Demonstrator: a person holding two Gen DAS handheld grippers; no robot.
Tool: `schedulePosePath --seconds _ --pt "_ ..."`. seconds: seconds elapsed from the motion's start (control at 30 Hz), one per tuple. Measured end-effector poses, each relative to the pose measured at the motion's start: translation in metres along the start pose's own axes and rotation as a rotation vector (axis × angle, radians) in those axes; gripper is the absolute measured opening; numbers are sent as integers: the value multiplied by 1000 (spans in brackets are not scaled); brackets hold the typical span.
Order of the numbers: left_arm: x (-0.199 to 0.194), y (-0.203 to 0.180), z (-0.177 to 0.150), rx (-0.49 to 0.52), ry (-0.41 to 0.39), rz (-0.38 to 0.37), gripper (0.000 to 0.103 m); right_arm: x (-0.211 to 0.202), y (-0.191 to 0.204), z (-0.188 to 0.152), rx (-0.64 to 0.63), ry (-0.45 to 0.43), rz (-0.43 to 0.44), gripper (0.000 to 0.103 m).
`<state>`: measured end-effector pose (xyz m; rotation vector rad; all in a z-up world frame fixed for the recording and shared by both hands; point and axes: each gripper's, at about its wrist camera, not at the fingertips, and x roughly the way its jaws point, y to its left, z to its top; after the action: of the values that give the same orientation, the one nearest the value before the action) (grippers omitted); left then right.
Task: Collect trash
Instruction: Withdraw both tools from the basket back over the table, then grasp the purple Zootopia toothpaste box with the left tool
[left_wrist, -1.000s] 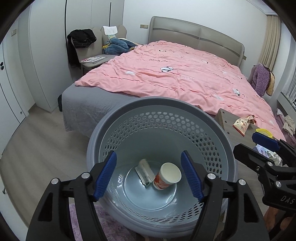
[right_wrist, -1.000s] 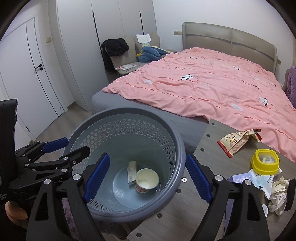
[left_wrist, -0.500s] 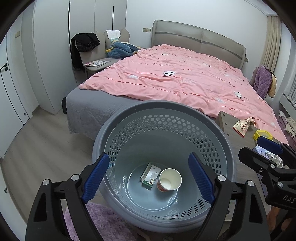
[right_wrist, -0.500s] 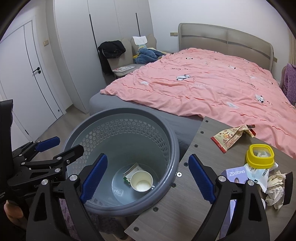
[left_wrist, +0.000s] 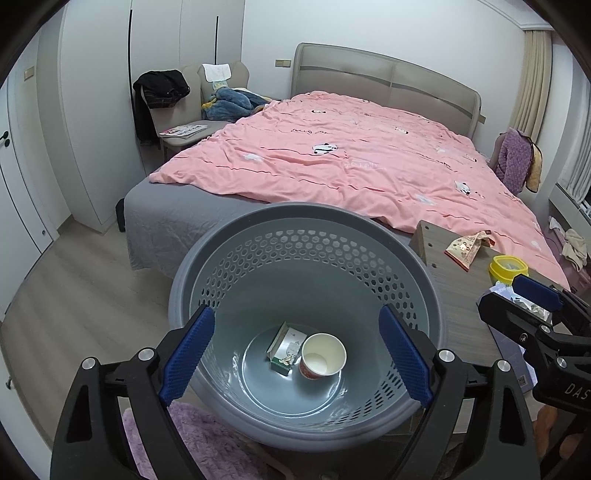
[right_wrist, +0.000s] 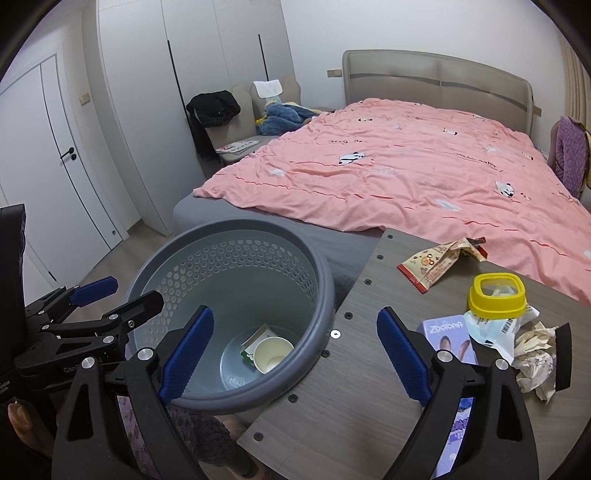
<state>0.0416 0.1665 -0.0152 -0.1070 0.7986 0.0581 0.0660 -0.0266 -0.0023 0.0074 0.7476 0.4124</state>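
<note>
A grey perforated bin (left_wrist: 306, 221) (right_wrist: 325, 280) stands beside a wooden table (right_wrist: 362, 369). In it lie a paper cup (left_wrist: 323, 356) (right_wrist: 271, 354) and a small green-white carton (left_wrist: 286, 345) (right_wrist: 253, 341). On the table lie a snack wrapper (right_wrist: 439, 260) (left_wrist: 467, 249), a yellow-lidded jar (right_wrist: 496, 295) (left_wrist: 508, 267), a purple Zootopia box (right_wrist: 448, 338), a plastic packet (right_wrist: 498, 330) and crumpled paper (right_wrist: 535, 350). My left gripper (left_wrist: 295, 349) is open and empty above the bin; it also shows at the left in the right wrist view (right_wrist: 110, 299). My right gripper (right_wrist: 295, 349) is open and empty over the table edge.
A bed with a pink duvet (left_wrist: 351, 155) fills the space behind the bin and table. A chair with clothes (left_wrist: 177, 107) stands by white wardrobes (right_wrist: 147, 110). A purple fluffy rug (left_wrist: 192, 435) lies under the bin. A door (right_wrist: 48, 184) is at the left.
Both grippers have opened wider and drawn back and up from the bin. The carton in the bin has tipped flat beside the cup. The right gripper has shifted toward the table.
</note>
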Motion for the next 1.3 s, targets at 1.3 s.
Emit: schedulePosePath --seconds 1.3 --pt "-4 -227 -32 248 87 -187 86 -141 -195 -107 317 -114 -335 91"
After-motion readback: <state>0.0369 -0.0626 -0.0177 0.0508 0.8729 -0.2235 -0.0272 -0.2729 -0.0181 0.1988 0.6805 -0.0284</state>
